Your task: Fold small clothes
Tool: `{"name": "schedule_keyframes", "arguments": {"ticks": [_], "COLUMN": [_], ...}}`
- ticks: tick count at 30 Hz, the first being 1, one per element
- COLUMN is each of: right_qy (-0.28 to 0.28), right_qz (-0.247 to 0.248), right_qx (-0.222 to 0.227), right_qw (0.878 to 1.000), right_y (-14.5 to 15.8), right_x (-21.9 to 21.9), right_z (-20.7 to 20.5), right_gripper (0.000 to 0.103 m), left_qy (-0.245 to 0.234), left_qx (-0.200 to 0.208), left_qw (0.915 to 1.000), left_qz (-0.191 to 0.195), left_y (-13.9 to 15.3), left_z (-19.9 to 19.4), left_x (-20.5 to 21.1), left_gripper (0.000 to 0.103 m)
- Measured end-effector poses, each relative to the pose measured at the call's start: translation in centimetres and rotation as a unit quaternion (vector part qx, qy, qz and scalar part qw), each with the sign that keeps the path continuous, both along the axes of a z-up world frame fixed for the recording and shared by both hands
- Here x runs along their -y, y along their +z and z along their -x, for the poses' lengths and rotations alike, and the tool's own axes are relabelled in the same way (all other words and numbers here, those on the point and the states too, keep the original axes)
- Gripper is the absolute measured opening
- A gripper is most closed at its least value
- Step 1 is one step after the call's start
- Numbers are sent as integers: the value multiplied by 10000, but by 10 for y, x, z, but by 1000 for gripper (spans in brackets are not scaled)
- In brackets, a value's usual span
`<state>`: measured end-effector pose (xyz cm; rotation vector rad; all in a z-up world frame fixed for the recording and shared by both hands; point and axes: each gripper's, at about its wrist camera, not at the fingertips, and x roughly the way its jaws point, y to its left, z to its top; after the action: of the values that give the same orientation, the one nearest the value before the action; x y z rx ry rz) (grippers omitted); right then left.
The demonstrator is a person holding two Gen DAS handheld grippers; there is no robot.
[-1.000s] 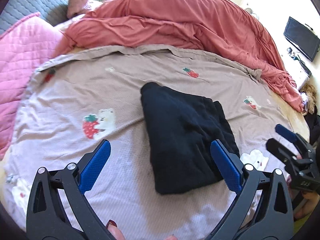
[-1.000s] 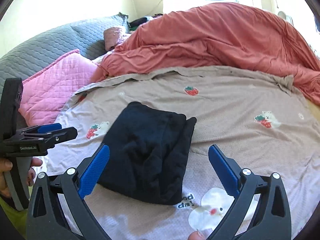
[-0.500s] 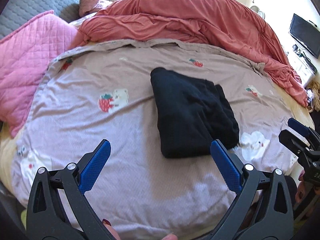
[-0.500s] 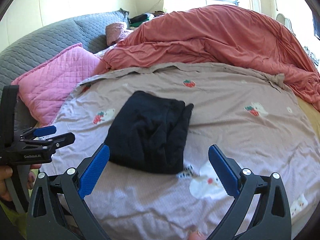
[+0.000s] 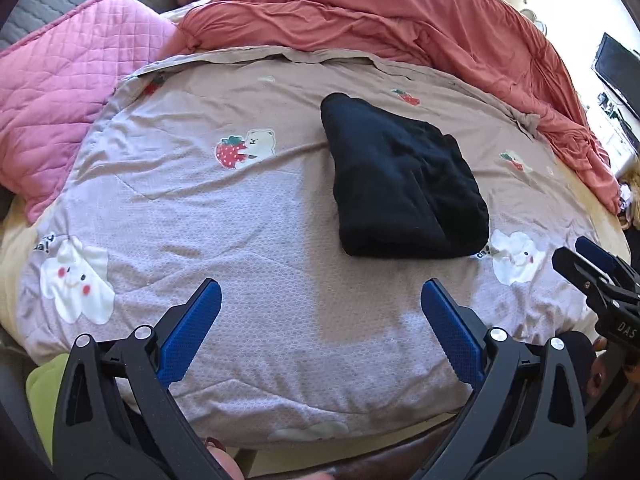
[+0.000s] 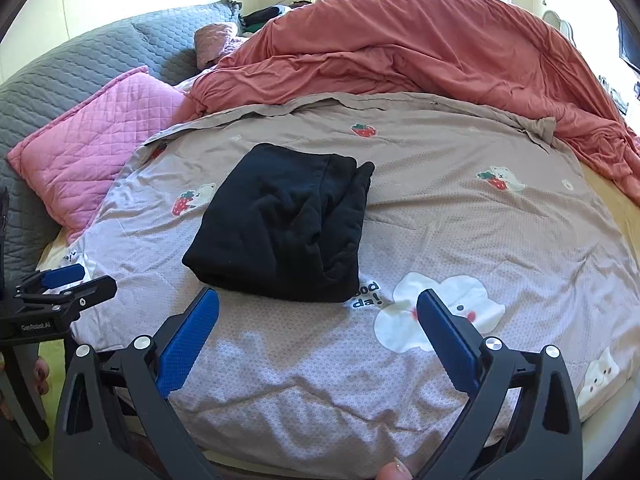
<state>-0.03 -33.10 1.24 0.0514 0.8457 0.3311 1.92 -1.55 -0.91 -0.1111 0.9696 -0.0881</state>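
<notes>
Across the strawberry-print quilt point(image 5: 248, 216) my view has widened: I've drawn back from the folded black garment point(image 6: 280, 224) (this fold looks finished), lying mid-quilt. Coral duvet point(image 6: 420, 52) and pink pillow point(image 5: 60, 92) sit clear. Left gripper point(image 5: 320, 312) and right gripper point(image 6: 318, 316) gape wide, empty.

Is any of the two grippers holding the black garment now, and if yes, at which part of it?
Nothing is held. The left gripper and right gripper are both open, short of the folded black garment on the bedspread.
</notes>
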Motion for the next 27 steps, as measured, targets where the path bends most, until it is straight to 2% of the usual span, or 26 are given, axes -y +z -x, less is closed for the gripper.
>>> {"name": "schedule_keyframes", "arguments": {"ticks": [13, 27], "right_qy": [176, 224], "right_qz": [92, 105], "right_qx": [1, -20], "right_qw": [9998, 9997], "right_y": [-1, -2], "right_x": [-10, -13], "right_z": [7, 7], "right_gripper": [99, 99], "left_qy": [53, 43], "left_qx": [-21, -55], "left_qw": [10000, 9997], "left_qz": [39, -219], "left_y": [2, 3], "left_z": [0, 0], "left_x": [-2, 4], "left_gripper": [94, 94]}}
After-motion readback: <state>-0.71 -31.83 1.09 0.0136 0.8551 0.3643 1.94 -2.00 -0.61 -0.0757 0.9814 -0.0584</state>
